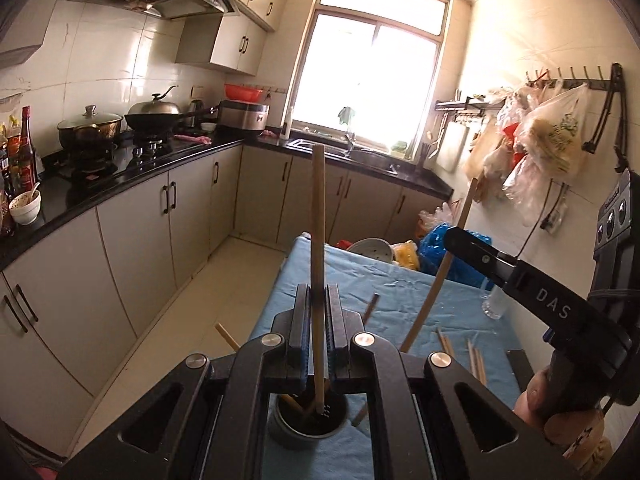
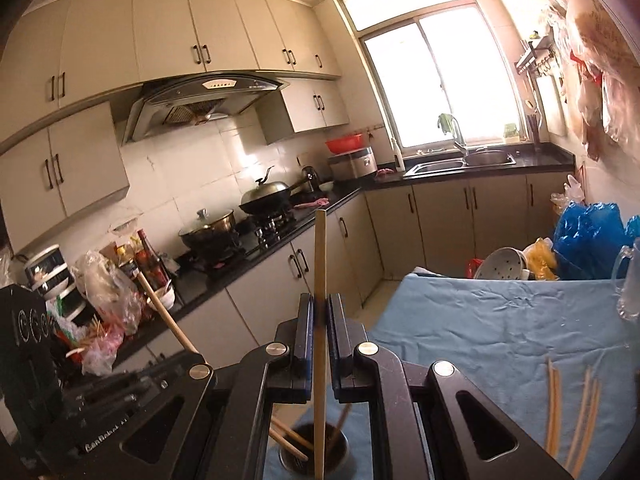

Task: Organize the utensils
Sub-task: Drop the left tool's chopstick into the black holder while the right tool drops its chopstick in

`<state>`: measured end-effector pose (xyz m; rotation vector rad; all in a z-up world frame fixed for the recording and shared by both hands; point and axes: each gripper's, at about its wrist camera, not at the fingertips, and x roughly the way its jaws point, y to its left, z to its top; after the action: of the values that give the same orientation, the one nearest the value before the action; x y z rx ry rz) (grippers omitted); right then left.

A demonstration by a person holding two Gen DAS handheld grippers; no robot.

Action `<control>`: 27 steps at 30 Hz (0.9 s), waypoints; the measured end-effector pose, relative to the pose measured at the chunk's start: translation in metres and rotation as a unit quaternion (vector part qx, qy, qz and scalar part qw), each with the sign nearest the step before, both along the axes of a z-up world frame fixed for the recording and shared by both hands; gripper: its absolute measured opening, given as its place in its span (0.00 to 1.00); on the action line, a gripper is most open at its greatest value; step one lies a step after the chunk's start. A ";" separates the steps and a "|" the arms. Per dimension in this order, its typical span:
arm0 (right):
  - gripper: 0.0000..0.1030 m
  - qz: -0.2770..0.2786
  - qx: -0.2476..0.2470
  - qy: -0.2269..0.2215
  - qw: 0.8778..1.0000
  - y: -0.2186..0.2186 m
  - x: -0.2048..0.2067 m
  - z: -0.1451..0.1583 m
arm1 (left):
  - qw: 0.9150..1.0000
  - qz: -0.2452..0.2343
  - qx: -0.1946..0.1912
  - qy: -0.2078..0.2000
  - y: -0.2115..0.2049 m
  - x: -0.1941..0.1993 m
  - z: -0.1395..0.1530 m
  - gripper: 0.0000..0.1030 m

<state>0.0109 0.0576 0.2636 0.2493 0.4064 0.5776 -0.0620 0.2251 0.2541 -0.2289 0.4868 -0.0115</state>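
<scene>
My left gripper (image 1: 318, 314) is shut on a wooden chopstick (image 1: 318, 216) that stands nearly upright above a dark round utensil holder (image 1: 308, 420). The holder sits on the blue cloth (image 1: 400, 292) with several chopsticks in it. My right gripper (image 2: 320, 316) is shut on a second upright chopstick (image 2: 320, 264), whose lower end hangs over the same holder (image 2: 314, 454). In the left wrist view the right gripper (image 1: 452, 240) comes in from the right with its slanted chopstick (image 1: 436, 280). More loose chopsticks (image 2: 576, 416) lie on the cloth to the right.
A glass mug (image 2: 630, 280), a white perforated pot (image 2: 504, 268) and blue plastic bags (image 2: 588, 232) crowd the table's far right end. Left of the table runs a strip of floor (image 1: 192, 312), then the black counter (image 1: 132, 172) with stove and pots.
</scene>
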 end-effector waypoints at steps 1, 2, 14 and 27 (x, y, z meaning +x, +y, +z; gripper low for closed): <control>0.07 -0.002 0.000 0.004 1.000 0.003 0.005 -0.005 | 1.000 0.001 -0.002 0.005 0.002 0.004 -0.004 0.06; 0.07 -0.004 -0.001 0.007 1.000 0.006 0.009 -0.010 | 1.000 0.001 -0.005 0.009 0.003 0.008 -0.007 0.06; 0.07 -0.009 -0.035 0.090 0.995 0.014 0.051 -0.075 | 0.997 -0.007 -0.019 0.081 0.001 0.043 -0.059 0.06; 0.32 -0.004 -0.026 0.111 0.994 0.008 0.058 -0.091 | 0.996 -0.001 -0.032 0.078 0.001 0.036 -0.056 0.07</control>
<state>0.0685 0.0652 0.1727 0.2650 0.6340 0.5332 -0.0263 0.2260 0.1984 -0.2942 0.6437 -0.0119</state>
